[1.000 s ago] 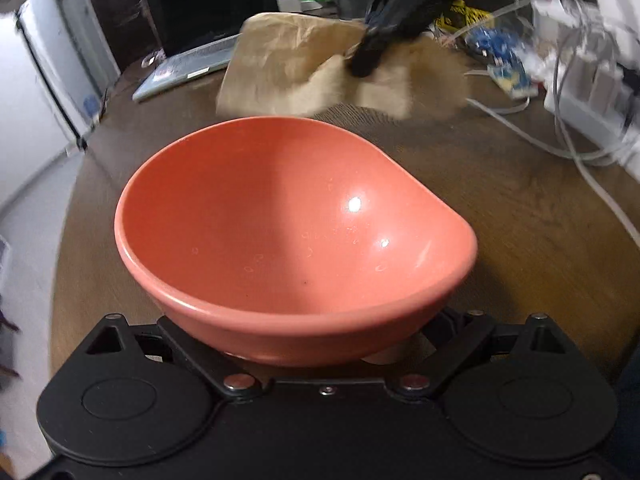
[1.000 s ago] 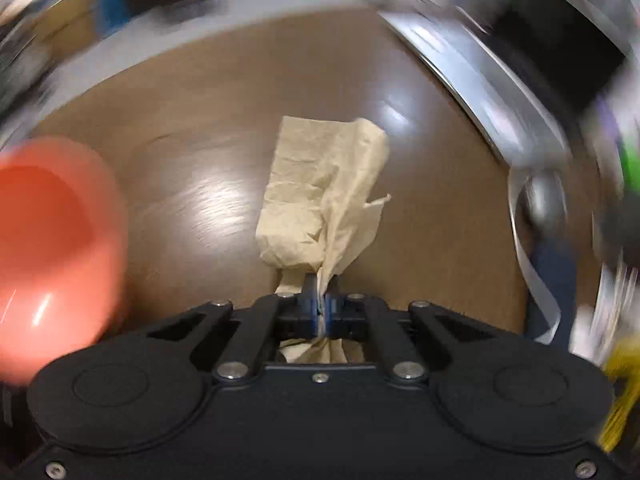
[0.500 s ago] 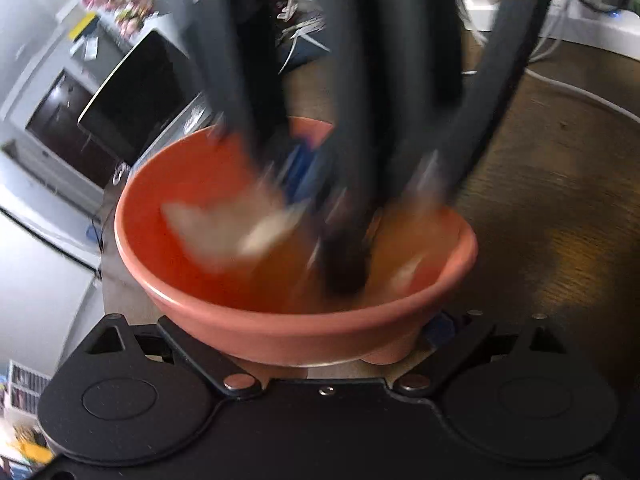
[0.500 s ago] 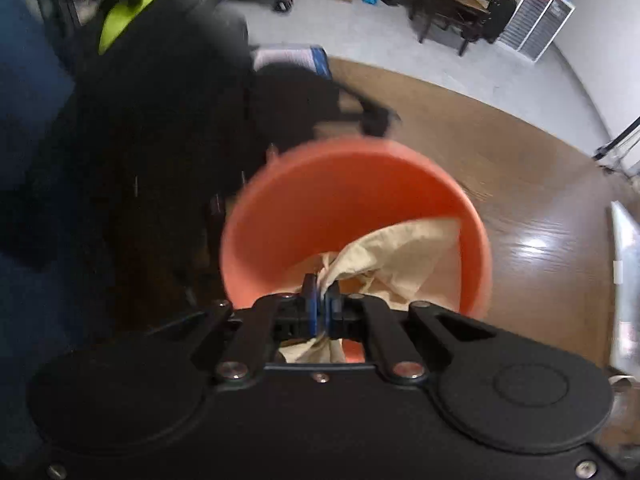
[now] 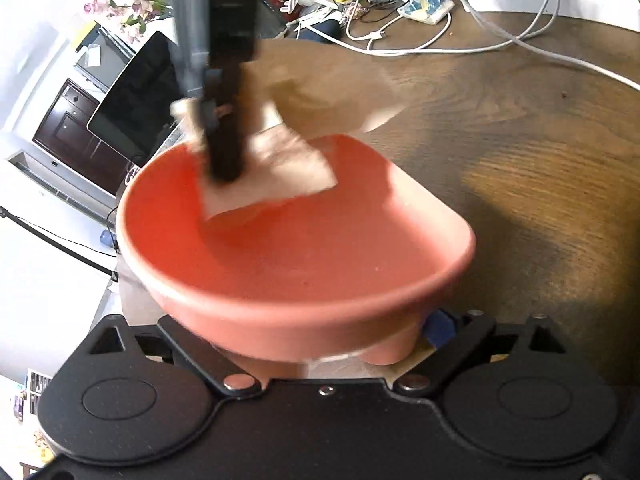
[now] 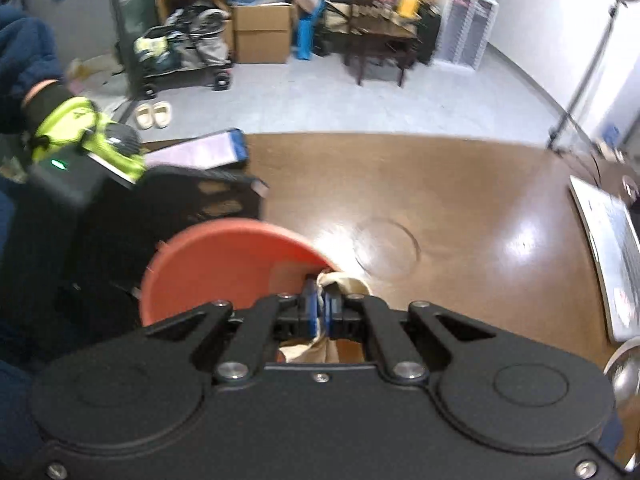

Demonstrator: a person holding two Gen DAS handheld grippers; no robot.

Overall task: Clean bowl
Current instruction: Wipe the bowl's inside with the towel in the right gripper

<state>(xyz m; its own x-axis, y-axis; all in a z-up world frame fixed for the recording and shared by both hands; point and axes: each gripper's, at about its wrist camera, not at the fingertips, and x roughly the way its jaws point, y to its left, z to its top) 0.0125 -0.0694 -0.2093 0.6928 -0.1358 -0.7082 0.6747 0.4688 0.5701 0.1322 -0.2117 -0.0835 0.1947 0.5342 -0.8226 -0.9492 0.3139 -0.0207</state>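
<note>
The orange bowl [image 5: 296,248] sits in the lower middle of the left wrist view, held by the left claw [image 5: 332,344], whose fingers are spread around the bowl's foot and clenched on it; a blue pad [image 5: 438,326] shows at about 4 o'clock of the bowl's base. The bowl is tilted, its rim lower toward 3 o'clock, and it is blurred. Below it lies the brown wooden surface [image 5: 520,168].

From 12 o'clock the right claw [image 5: 224,160] reaches down into the bowl at its 11 o'clock side, its tips inside the rim. It is pinched shut on a tan paper towel [image 5: 280,176], which spreads across the bowl's inner wall toward 1 o'clock and is smeared by motion.

In the right wrist view the right claw [image 6: 320,308] has its two blue pads [image 6: 310,310] pressed together on the paper towel [image 6: 344,282], a fold of which bulges out just past the tips at 1 o'clock. The bowl [image 6: 224,264] lies at 10 o'clock from the tips, with the towel touching its rim edge. The left claw's black body [image 6: 120,220] holds the bowl from 9 o'clock, and a hand in a yellow-green glove [image 6: 76,128] grips it.

Farther off on the surface, at 12 to 2 o'clock in the left wrist view, lie white cables [image 5: 500,40], and a laptop [image 5: 136,92] stands at 10 o'clock
</note>
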